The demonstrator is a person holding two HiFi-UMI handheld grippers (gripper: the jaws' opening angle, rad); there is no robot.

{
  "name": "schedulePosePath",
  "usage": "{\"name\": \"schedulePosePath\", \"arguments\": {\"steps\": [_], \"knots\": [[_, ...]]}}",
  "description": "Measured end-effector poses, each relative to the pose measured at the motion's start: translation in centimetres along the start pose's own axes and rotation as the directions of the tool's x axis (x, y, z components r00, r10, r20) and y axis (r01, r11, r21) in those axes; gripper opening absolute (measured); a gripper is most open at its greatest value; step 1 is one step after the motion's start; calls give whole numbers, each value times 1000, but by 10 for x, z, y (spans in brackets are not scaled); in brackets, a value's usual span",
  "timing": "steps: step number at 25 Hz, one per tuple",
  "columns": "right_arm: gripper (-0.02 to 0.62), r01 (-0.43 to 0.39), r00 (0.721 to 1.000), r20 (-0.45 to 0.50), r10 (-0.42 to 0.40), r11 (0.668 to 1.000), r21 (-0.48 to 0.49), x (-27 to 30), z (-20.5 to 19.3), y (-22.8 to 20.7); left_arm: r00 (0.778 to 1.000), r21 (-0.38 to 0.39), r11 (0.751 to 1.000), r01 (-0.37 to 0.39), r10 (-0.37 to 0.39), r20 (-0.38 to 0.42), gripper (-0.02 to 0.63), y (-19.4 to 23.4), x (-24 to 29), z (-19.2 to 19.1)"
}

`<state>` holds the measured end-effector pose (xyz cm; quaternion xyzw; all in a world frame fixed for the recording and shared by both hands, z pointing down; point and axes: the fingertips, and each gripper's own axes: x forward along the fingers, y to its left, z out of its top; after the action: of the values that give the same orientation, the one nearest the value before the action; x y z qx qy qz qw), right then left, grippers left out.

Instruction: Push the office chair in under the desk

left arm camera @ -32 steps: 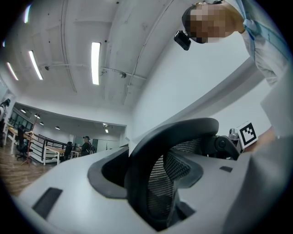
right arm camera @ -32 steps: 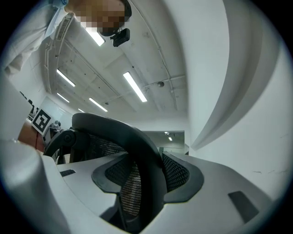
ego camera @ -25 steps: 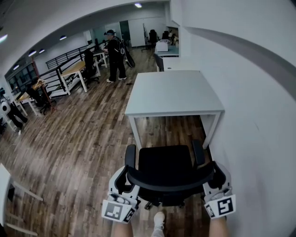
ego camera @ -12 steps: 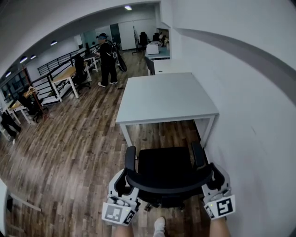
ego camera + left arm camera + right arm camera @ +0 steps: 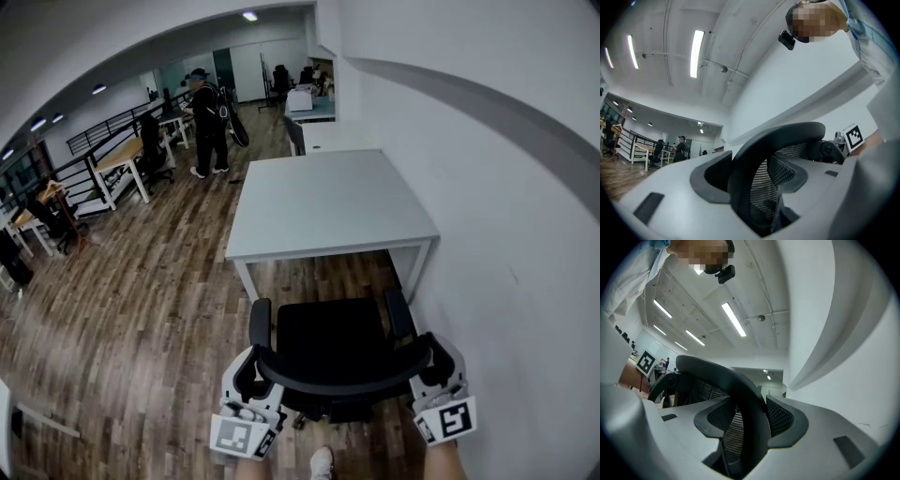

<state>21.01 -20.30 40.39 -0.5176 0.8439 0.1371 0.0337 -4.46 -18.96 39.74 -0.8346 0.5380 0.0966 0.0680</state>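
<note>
The black office chair (image 5: 330, 336) stands facing the white desk (image 5: 328, 202), its seat front just short of the desk's near edge. My left gripper (image 5: 251, 370) holds the left end of the curved backrest rim (image 5: 342, 377), and my right gripper (image 5: 433, 361) holds the right end. In the left gripper view the rim (image 5: 787, 136) runs between the jaws of the left gripper (image 5: 750, 173), with mesh behind it. The right gripper view shows the same rim (image 5: 717, 371) filling the gap of the right gripper (image 5: 745, 413). Both pairs of pads press on the rim.
A white wall (image 5: 506, 234) runs close along the right of desk and chair. Wooden floor (image 5: 141, 300) lies to the left. Further desks and chairs (image 5: 122, 159) stand far left by a railing, and a person (image 5: 204, 117) stands at the back. My shoe (image 5: 322, 461) is behind the chair.
The chair and both grippers have moved forward toward the desk, which now sits nearer in the head view. Both grips on the rim are unchanged.
</note>
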Motion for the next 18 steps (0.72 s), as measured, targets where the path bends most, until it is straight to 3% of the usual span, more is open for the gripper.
{"name": "schedulePosePath", "arguments": {"steps": [18], "knots": [[218,36,999,-31,-37,999,-18,74,-25,-39,999,-18,999,33,-34,-14,230,36,84,-22]]}}
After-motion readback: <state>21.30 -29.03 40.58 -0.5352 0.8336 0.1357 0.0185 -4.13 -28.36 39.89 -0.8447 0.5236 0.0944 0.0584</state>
